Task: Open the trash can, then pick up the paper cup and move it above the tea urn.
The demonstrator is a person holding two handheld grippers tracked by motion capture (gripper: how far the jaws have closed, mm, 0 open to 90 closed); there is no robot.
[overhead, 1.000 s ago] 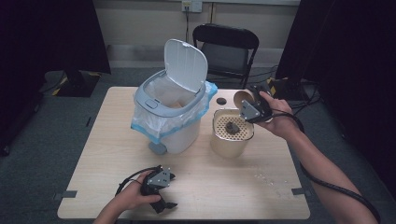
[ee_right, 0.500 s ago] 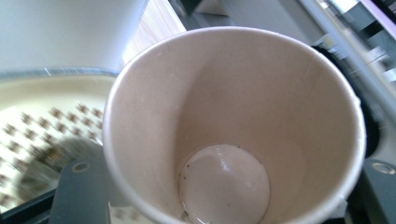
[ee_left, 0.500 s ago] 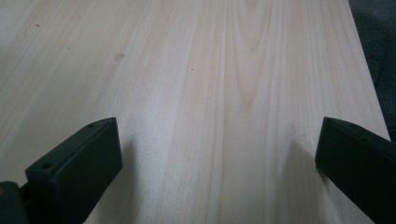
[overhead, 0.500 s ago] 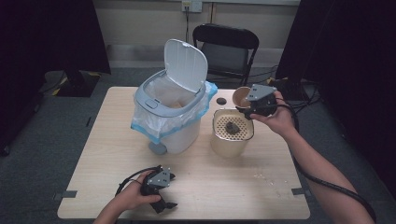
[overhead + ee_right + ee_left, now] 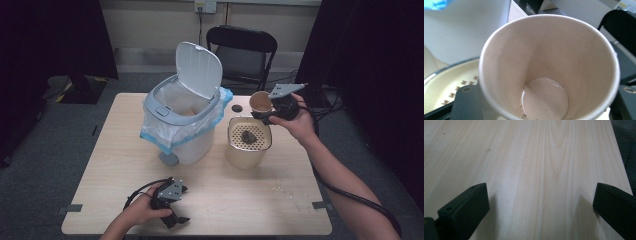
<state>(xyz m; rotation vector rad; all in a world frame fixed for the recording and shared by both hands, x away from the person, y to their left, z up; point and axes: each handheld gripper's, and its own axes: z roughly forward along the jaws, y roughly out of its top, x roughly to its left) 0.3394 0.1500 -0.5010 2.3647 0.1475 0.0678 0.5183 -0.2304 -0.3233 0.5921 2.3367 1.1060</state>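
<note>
My right gripper (image 5: 266, 113) is shut on a paper cup (image 5: 260, 102), held just above the far rim of a cream strainer pot (image 5: 248, 148) with a dark clump (image 5: 247, 136) on its perforated insert. In the right gripper view the cup (image 5: 549, 62) sits between the jaws of the gripper (image 5: 546, 102), nearly empty, with a thin milky film and dark specks at the bottom. My left gripper (image 5: 182, 205) rests open on the table (image 5: 125, 165) near the front edge. In its own view the left gripper (image 5: 541, 202) has its jaws wide apart over bare wood.
A white bin (image 5: 182, 125) with a blue-edged bag liner and its lid up stands mid-table, left of the pot. A small black cap (image 5: 236, 108) lies behind the pot. A black chair (image 5: 242, 52) stands beyond the far edge. Crumbs (image 5: 280, 187) dot the table at front right.
My right gripper has rolled and shifted slightly, bringing the cup from a tilt toward upright beside the pot. The left gripper has not moved.
</note>
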